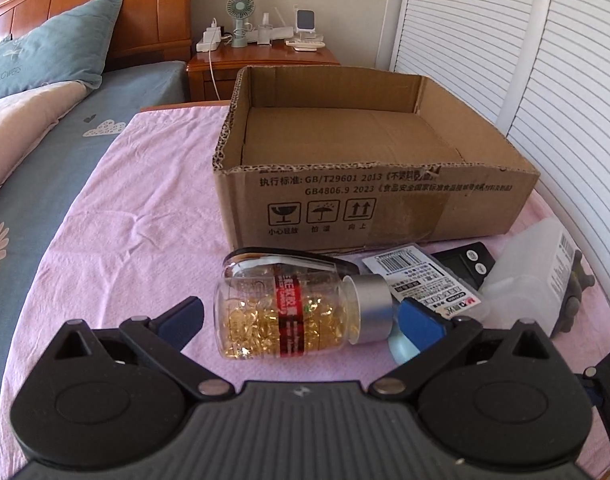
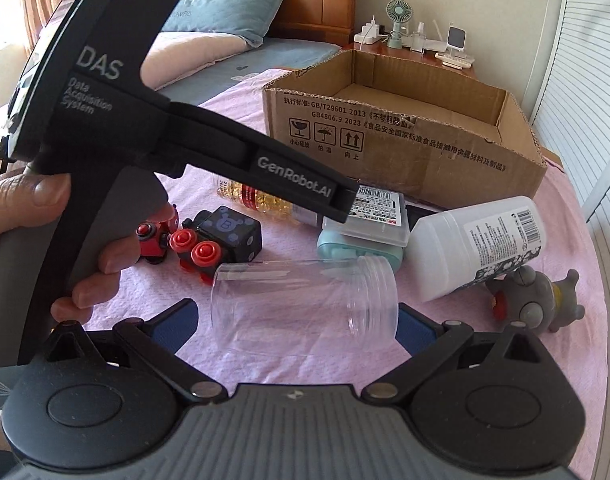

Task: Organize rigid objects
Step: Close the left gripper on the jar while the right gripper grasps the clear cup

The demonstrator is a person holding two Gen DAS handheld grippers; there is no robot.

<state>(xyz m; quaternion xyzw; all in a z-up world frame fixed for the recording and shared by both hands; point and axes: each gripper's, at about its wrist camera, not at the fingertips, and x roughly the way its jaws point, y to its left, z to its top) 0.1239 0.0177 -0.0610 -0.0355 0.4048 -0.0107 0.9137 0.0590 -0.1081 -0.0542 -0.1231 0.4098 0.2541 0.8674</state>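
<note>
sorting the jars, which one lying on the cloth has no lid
The clear empty jar between the right gripper's open fingers; its threaded mouth is bare. The capsule bottle has a silver cap.

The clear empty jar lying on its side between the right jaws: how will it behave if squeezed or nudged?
The empty jar looks like thin plastic, so probably light and may flex under a squeeze. Lying on its round side on the pink cloth, it would likely roll if nudged. Its smooth wall may slip.

The black handheld left gripper (image 2: pixel 153 136) hides most of the clear capsule bottle with gold pills (image 2: pixel 265 200); the grey round-bodied toy figure (image 1: pixel 577 296) is half hidden behind the translucent white plastic bottle (image 1: pixel 533 272); the black flat device (image 1: pixel 471 262) is mostly covered.
</note>
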